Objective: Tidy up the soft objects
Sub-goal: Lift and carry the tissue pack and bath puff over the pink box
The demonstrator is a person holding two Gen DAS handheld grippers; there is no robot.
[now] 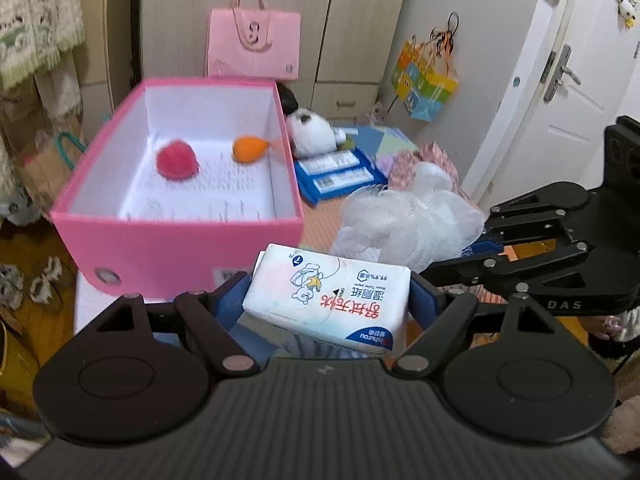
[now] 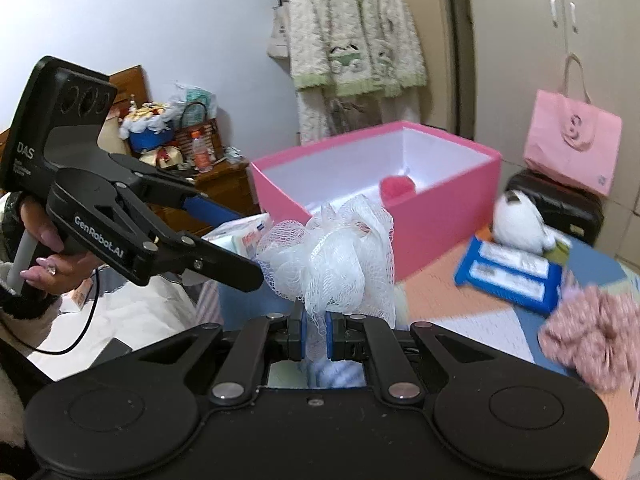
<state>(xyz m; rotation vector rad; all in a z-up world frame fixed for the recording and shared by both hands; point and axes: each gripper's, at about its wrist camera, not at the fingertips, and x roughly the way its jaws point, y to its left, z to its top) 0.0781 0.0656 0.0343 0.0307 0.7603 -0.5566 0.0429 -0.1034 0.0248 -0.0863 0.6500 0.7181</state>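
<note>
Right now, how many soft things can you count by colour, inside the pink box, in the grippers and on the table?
Red: 1, pompom in the pink box
Orange: 1, soft ball in the box
White: 3, wipes pack in the left gripper, mesh sponge in the right gripper, plush toy
Blue: 1, wipes pack
Pink: 1, scrunchie
Total: 7

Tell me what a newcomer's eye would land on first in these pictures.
The open pink cardboard box dominates the middle, with a red fuzzy ball and an orange felt toy on its white floor. In front of it, the left gripper clamps a white pack of wet wipes, and the right gripper is shut on a white mesh bath pouf. A white plush toy sits right of the box.
</note>
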